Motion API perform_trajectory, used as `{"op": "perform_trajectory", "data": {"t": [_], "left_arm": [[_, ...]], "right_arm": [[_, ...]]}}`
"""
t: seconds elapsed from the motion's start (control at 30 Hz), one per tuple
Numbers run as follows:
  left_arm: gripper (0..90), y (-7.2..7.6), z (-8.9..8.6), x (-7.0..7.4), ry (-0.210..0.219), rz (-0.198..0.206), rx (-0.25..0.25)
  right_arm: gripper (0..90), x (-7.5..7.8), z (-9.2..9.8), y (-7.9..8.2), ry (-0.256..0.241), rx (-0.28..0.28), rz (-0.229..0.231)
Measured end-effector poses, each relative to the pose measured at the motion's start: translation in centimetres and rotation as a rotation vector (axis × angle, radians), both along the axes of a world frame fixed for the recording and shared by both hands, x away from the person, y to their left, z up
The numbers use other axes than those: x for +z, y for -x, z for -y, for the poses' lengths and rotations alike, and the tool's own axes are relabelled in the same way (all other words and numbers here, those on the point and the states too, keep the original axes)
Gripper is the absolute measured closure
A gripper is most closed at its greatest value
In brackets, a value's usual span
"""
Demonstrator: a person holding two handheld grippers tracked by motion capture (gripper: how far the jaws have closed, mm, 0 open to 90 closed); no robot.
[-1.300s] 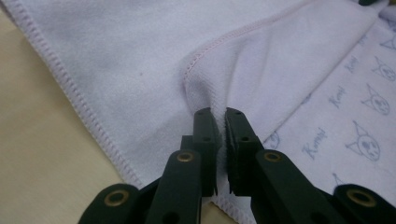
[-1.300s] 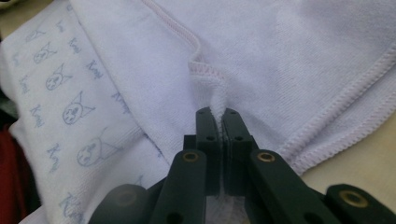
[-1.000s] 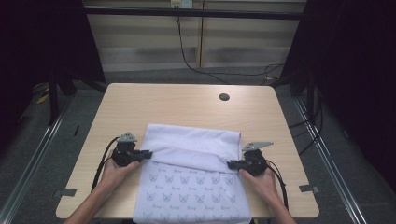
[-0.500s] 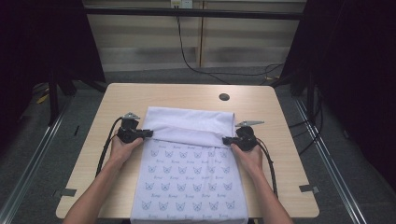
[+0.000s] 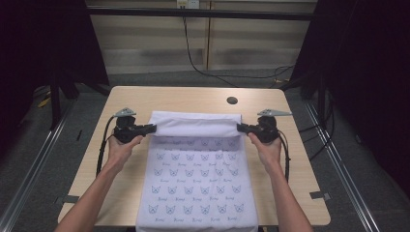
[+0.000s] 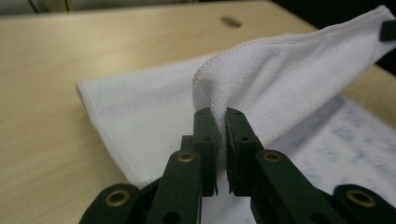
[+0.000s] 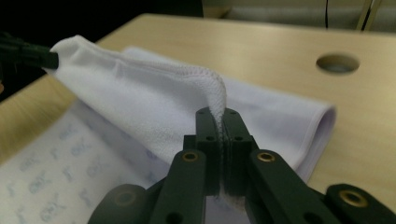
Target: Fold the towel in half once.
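A white towel (image 5: pixel 198 179) printed with small blue cat faces lies on the wooden table (image 5: pixel 188 99) and hangs over its near edge. Its far part is folded back, plain white side up (image 5: pixel 196 124). My left gripper (image 5: pixel 153 128) is shut on the left corner of that raised fold, lifted a little off the table. My right gripper (image 5: pixel 239 127) is shut on the right corner. In the left gripper view the jaws (image 6: pixel 222 128) pinch the hemmed towel edge (image 6: pixel 261 74). The right gripper view has the jaws (image 7: pixel 217 126) clamped on the hem (image 7: pixel 154 88).
A round cable hole (image 5: pixel 232 100) sits in the table near its far edge, beyond the towel. Bare tabletop lies left and right of the towel. Black cables trail from both grippers along the person's forearms (image 5: pixel 99 191). Dark curtains and metal floor rails flank the table.
Both grippers have carried the towel's held edge away from the person toward the far side, uncovering more of the printed face; the folded band has narrowed.
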State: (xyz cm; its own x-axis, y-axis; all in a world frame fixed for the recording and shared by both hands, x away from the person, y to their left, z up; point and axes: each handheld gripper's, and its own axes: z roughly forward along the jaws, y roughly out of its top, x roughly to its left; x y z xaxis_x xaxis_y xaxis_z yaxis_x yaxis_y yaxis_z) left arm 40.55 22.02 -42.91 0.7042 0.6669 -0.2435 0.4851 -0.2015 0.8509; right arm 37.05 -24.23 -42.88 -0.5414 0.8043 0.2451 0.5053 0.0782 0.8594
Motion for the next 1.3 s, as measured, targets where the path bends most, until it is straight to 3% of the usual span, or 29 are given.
{"op": "perform_trajectory", "data": {"t": [0.17, 0.23, 0.3, 0.43, 0.5, 0.6, 0.63, 0.67, 0.73, 0.83, 0.93, 1.03, 1.07, 1.17, 1.23, 1.3], "left_arm": [[84.4, 2.6, -0.1, 4.6, 0.032, 0.101, -0.038], [84.3, 3.7, -0.8, 6.2, 0.092, 0.124, -0.056], [84.4, 4.9, -1.3, 7.3, 0.122, 0.132, -0.076], [84.3, 7.9, -2.2, 8.5, 0.12, 0.175, -0.123], [84.3, 9.4, -2.4, 8.7, 0.135, 0.177, -0.141], [84.0, 11.7, -2.8, 8.6, 0.124, 0.197, -0.166], [83.8, 12.6, -3.0, 8.2, 0.123, 0.206, -0.177], [83.7, 13.4, -3.0, 7.5, 0.095, 0.209, -0.174], [83.4, 14.5, -3.1, 5.4, 0.084, 0.166, -0.186], [83.3, 15.2, -3.1, 1.7, 0.098, 0.078, -0.184], [83.3, 15.9, -3.2, -1.0, 0.072, 0.013, -0.197], [82.8, 16.8, -3.4, -2.0, 0.067, -0.019, -0.214], [82.6, 17.2, -3.4, -2.4, 0.072, -0.03, -0.22], [81.1, 19.0, -3.4, -3.6, 0.027, -0.066, -0.271], [78.5, 19.8, -3.7, -4.1, 0.023, -0.079, -0.27], [77.0, 20.3, -4.2, -4.6, 0.028, -0.105, -0.259]], "right_arm": [[87.9, 5.3, 0.7, 1.5, -0.03, 0.007, 0.114], [87.9, 6.8, 0.9, 2.4, -0.045, 0.025, 0.148], [87.9, 8.1, 0.9, 3.7, -0.049, 0.05, 0.18], [87.8, 9.6, 0.8, 6.9, -0.031, 0.101, 0.221], [87.9, 9.9, 0.8, 8.6, -0.02, 0.122, 0.236], [87.9, 10.1, 0.9, 10.9, -0.028, 0.143, 0.242], [87.9, 10.0, 0.9, 11.8, -0.022, 0.153, 0.245], [87.8, 9.7, 0.8, 12.6, -0.016, 0.159, 0.245], [87.8, 8.3, 0.6, 14.2, -0.023, 0.176, 0.228], [87.8, 4.5, 0.1, 15.7, -0.012, 0.192, 0.144], [87.6, 1.1, 0.0, 16.9, 0.012, 0.201, 0.06], [86.6, -0.2, 0.0, 18.2, 0.006, 0.235, 0.028], [86.1, -0.4, -0.1, 18.9, 0.029, 0.243, 0.024], [84.2, -0.9, -0.2, 20.8, 0.025, 0.254, 0.02], [79.9, -2.1, -0.3, 21.9, 0.046, 0.271, -0.016], [75.2, -3.1, -0.5, 22.9, 0.101, 0.298, -0.057]]}}
